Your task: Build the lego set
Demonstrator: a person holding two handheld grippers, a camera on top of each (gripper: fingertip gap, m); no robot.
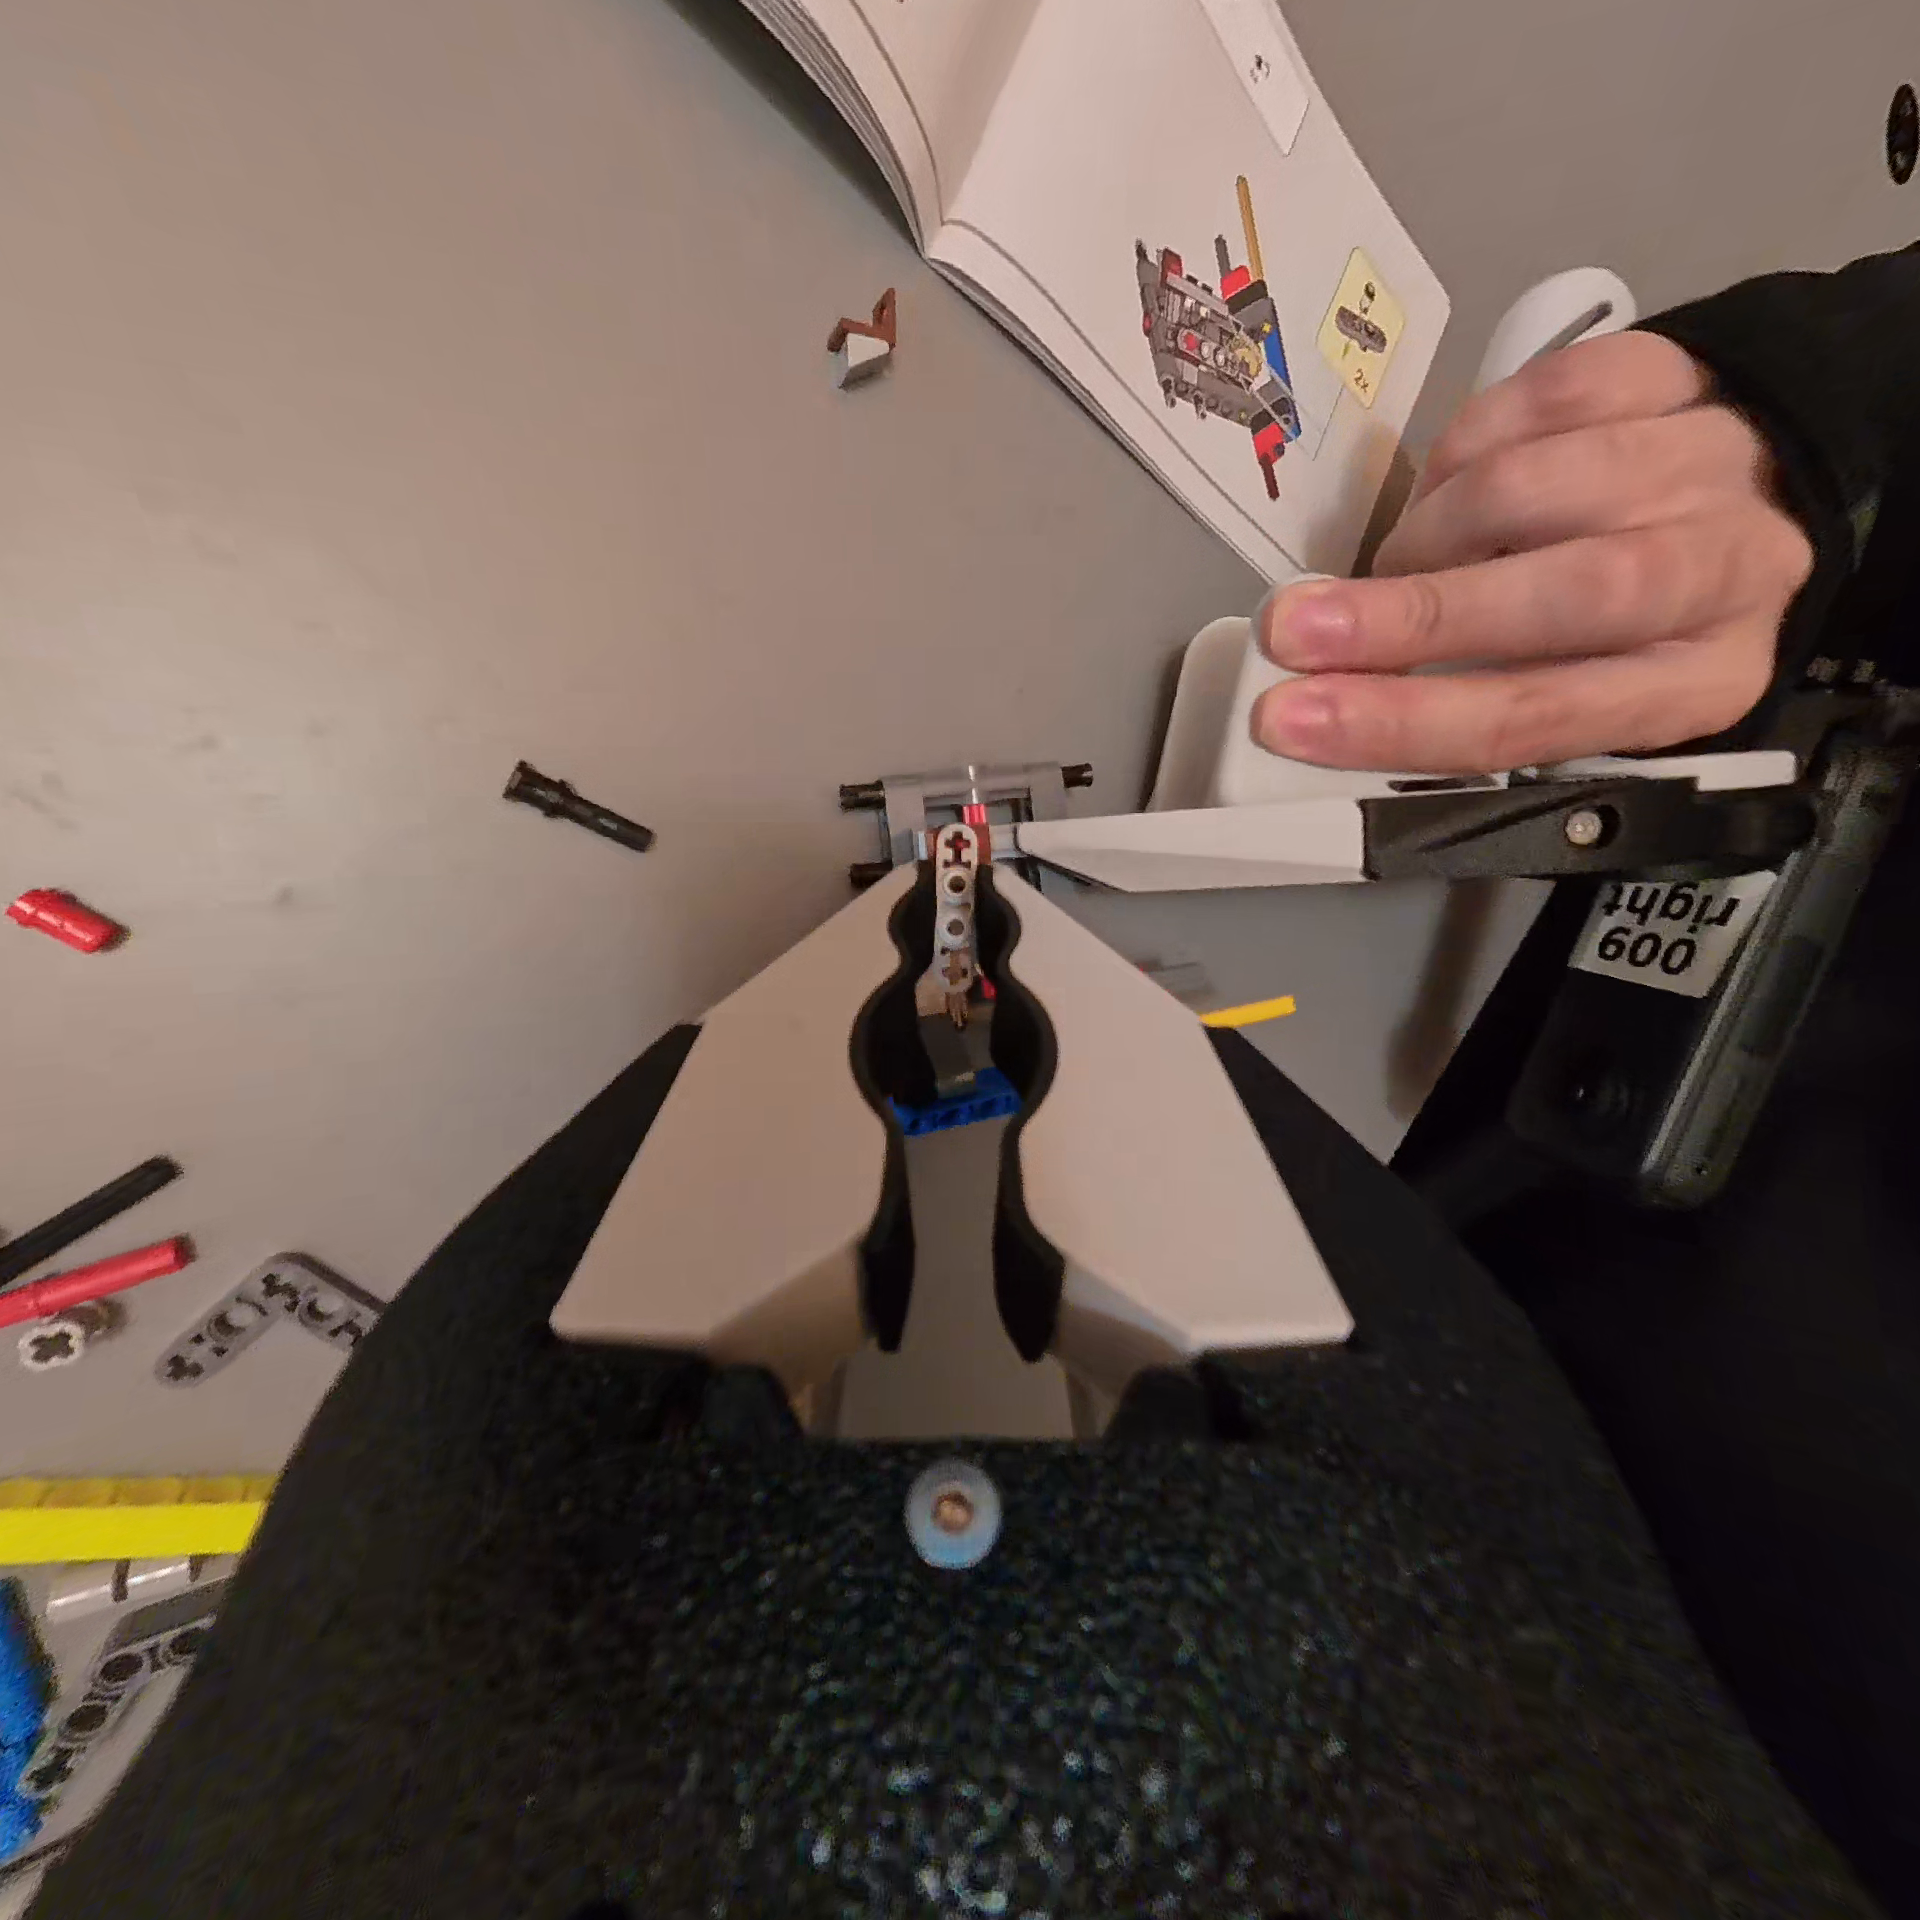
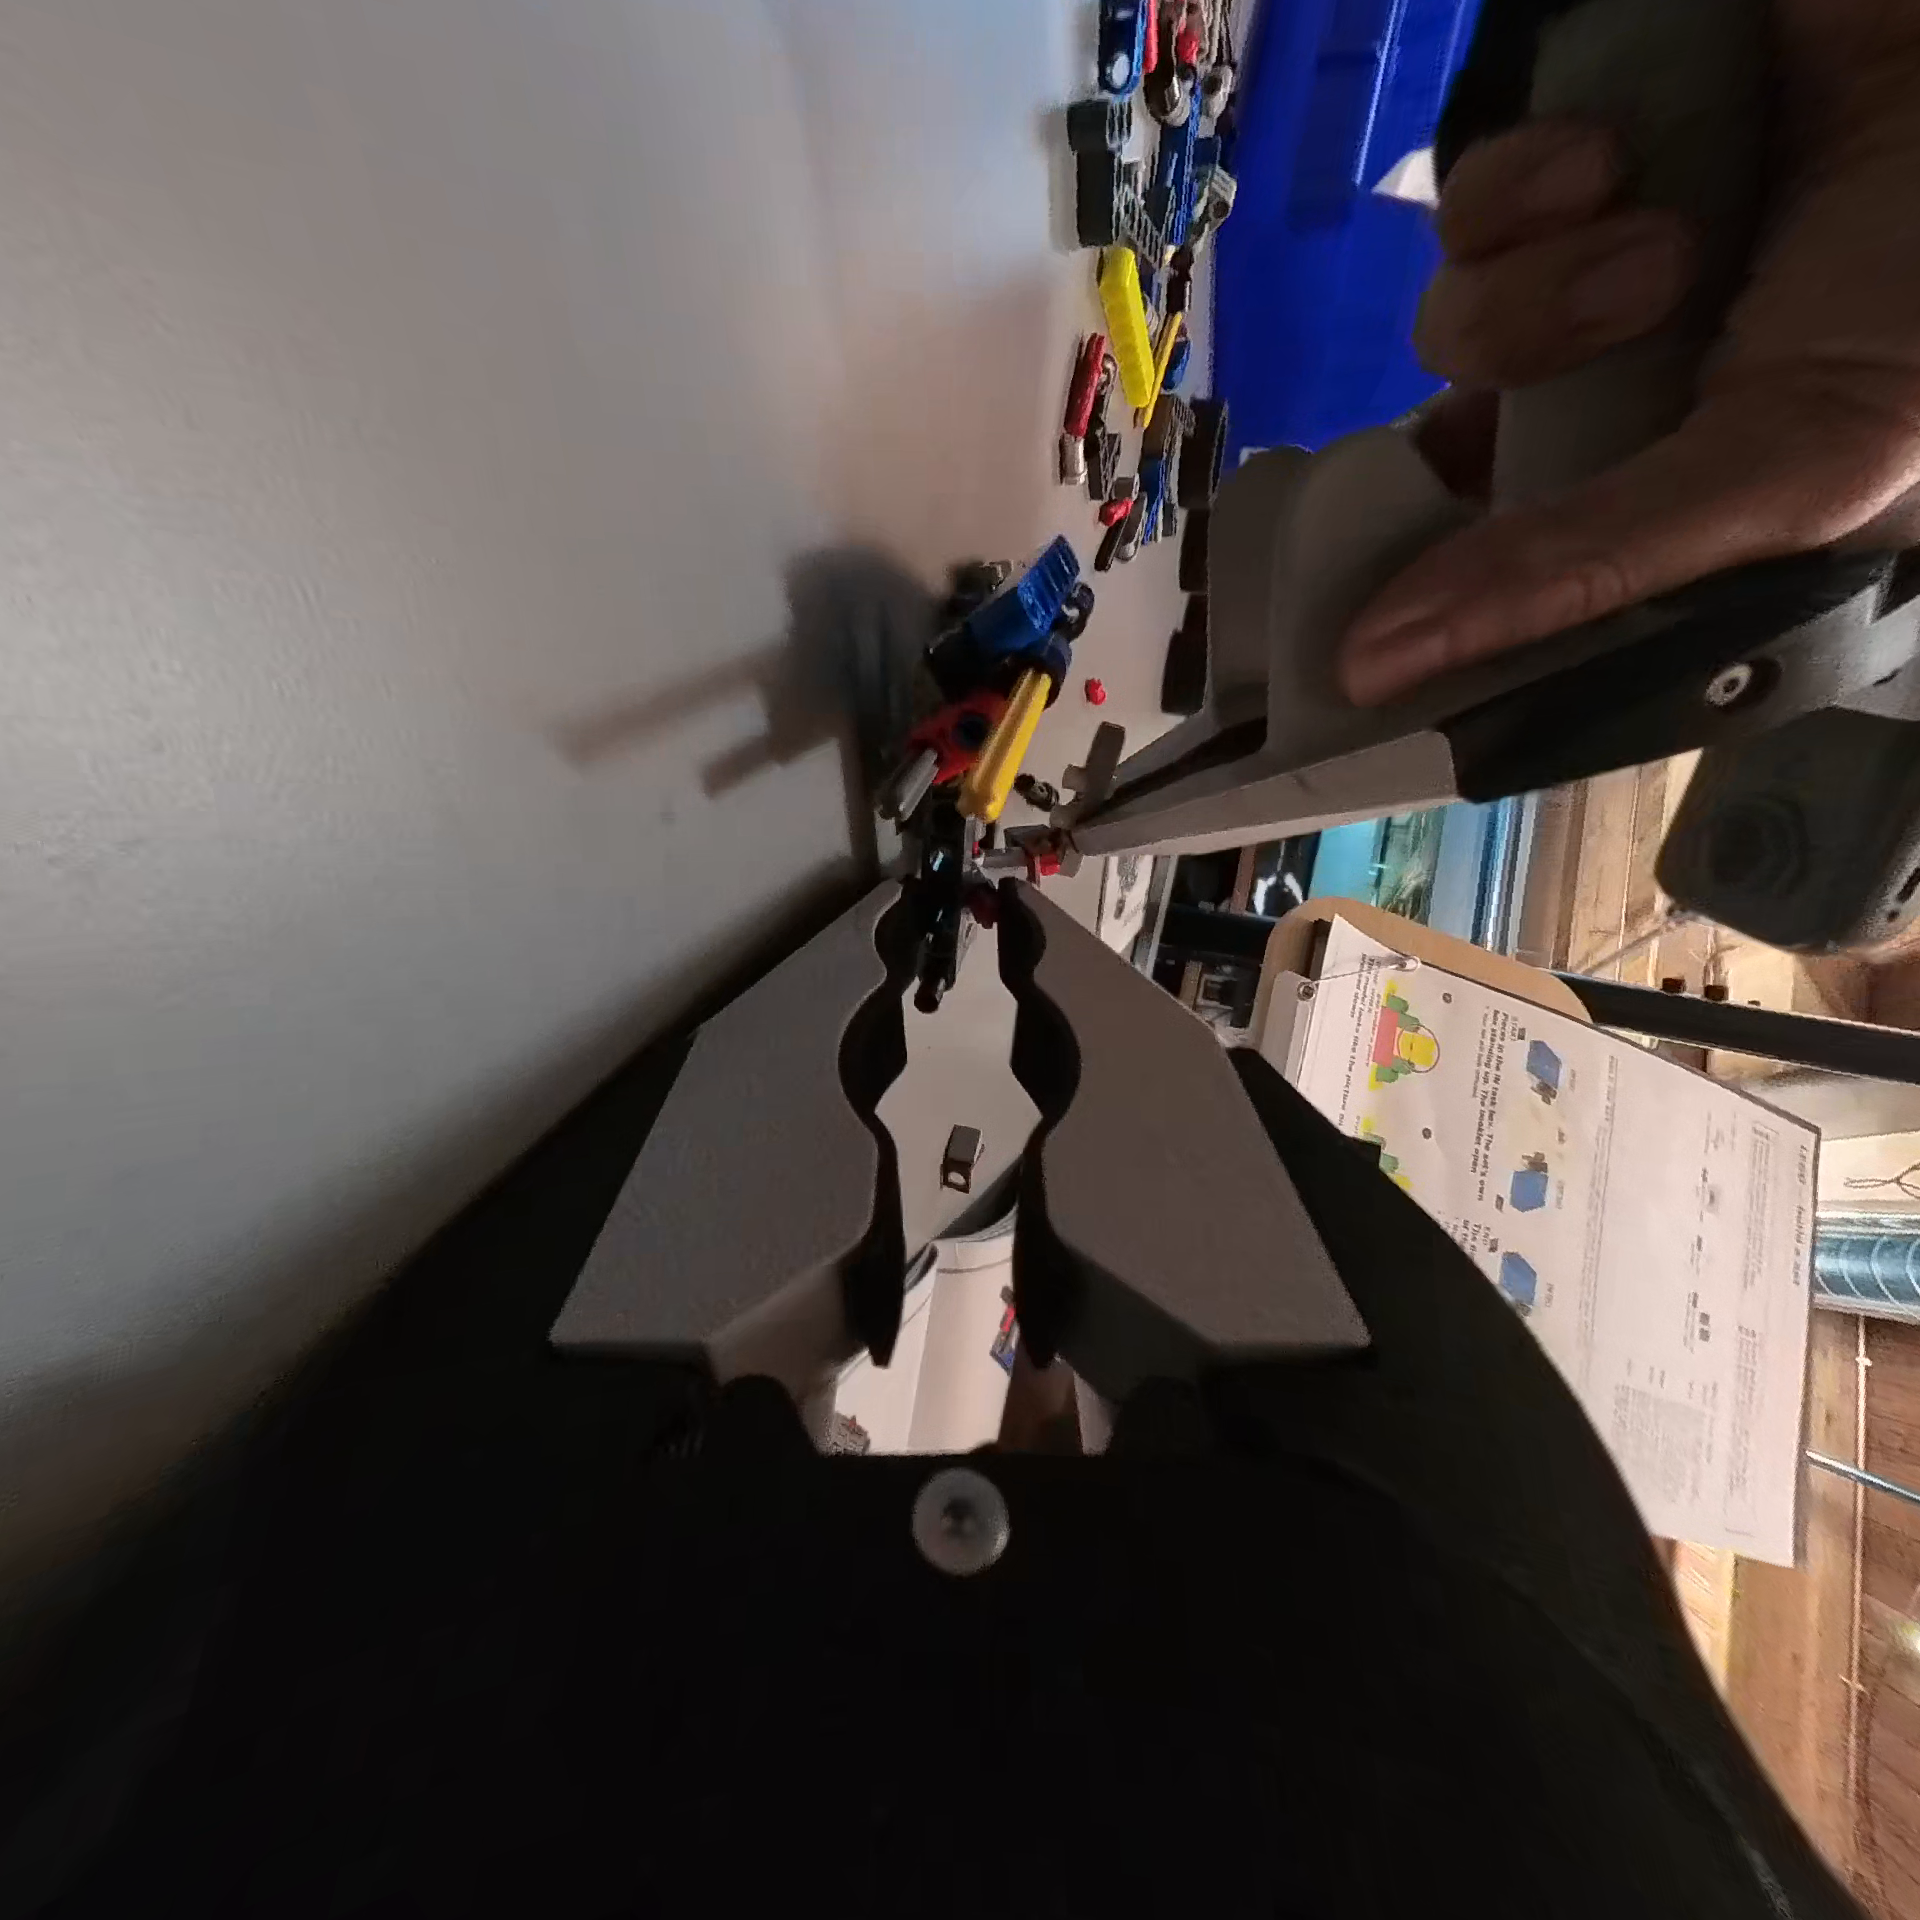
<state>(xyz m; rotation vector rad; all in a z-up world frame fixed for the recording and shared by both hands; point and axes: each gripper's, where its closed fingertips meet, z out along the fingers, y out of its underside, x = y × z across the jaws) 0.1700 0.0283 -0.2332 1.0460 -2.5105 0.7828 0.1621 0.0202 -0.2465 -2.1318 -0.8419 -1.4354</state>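
The part-built lego model point(image 2: 987, 717), with blue, yellow, red and black parts, is held above the grey table. In the left wrist view its grey frame with black pins point(image 1: 966, 795) shows just past my fingertips. My left gripper point(image 1: 956, 883) is shut on a thin light grey beam with holes point(image 1: 956, 920), whose far end sits at the frame. It also shows in the right wrist view point(image 2: 1070, 826), coming in from the right. My right gripper point(image 2: 948, 896) is shut on the model's dark lower end. It also shows in the left wrist view point(image 1: 1029, 840), where it meets the frame from the right.
An open instruction booklet point(image 1: 1195, 260) lies at the back. Loose parts lie on the table: a black pin point(image 1: 577, 805), a red piece point(image 1: 68, 920), a grey angled beam point(image 1: 260, 1314), a yellow beam point(image 1: 125, 1522). A parts pile point(image 2: 1143, 312) lies beside a blue bin point(image 2: 1320, 208).
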